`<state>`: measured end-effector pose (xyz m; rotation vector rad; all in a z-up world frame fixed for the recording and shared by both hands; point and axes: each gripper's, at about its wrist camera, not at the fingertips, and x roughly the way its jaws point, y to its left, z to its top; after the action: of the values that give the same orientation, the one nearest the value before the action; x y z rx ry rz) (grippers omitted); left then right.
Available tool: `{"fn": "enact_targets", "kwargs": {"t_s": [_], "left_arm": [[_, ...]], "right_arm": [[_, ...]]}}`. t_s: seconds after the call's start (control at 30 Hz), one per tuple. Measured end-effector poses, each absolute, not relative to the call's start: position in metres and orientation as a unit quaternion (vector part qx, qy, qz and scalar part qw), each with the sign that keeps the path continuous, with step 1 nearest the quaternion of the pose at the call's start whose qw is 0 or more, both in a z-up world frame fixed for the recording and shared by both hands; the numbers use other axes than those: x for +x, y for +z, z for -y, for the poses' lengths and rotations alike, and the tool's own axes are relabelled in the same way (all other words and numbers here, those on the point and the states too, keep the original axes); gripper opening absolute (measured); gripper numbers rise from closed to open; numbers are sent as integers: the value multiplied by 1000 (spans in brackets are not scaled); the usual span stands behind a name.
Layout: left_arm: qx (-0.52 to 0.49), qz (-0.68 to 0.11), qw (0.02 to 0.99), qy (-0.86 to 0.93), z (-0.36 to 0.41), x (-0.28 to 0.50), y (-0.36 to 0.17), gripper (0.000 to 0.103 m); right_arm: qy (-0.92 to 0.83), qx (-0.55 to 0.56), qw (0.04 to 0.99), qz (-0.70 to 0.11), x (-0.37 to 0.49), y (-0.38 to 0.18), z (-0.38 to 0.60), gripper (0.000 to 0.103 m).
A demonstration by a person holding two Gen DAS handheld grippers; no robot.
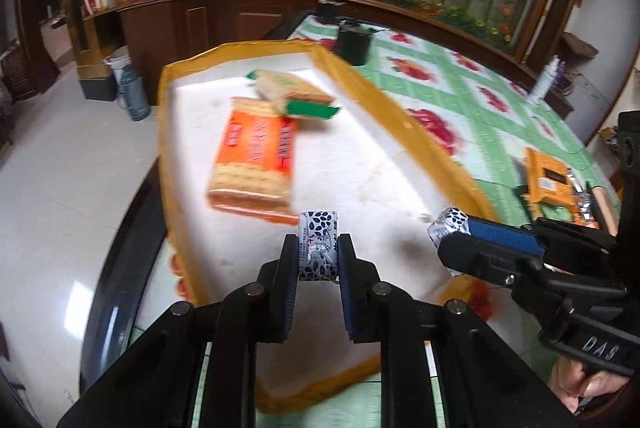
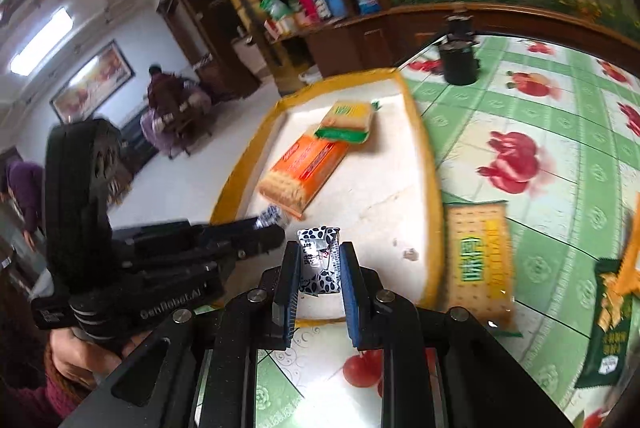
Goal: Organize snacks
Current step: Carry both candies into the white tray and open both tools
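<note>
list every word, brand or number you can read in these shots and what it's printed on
"DAS": raised letters on the body of the right hand-held gripper, seen from the left wrist.
"GenRobot.AI": on the body of the left hand-held gripper, seen from the right wrist.
Orange cracker pack, green-ended cracker pack, yellow cracker pack, dark green snack bag: print too blurred to read.
Blue-and-white wrapped candies: characters too small to read.

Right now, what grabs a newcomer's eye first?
Each gripper pinches a small blue-and-white wrapped candy: left gripper and right gripper, side by side over the near end of the yellow-rimmed tray. In the tray lie an orange cracker pack and a green-ended cracker pack.
</note>
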<state>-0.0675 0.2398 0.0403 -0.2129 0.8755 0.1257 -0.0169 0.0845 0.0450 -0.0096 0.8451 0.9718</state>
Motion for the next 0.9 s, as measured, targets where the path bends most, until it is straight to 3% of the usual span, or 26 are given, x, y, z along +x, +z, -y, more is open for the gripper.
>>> {"fn": "enact_targets", "kwargs": {"t_s": [0.7,0.9], "left_arm": [[-63,-438,893,87,-240,-67,28,18],[-66,-441,891,84,-240,-65,28,23]], "right_arm": [[443,-126,802,-380,-37,25,-126,22],[445,-130,801,-379,-39,25,-125,23]]}}
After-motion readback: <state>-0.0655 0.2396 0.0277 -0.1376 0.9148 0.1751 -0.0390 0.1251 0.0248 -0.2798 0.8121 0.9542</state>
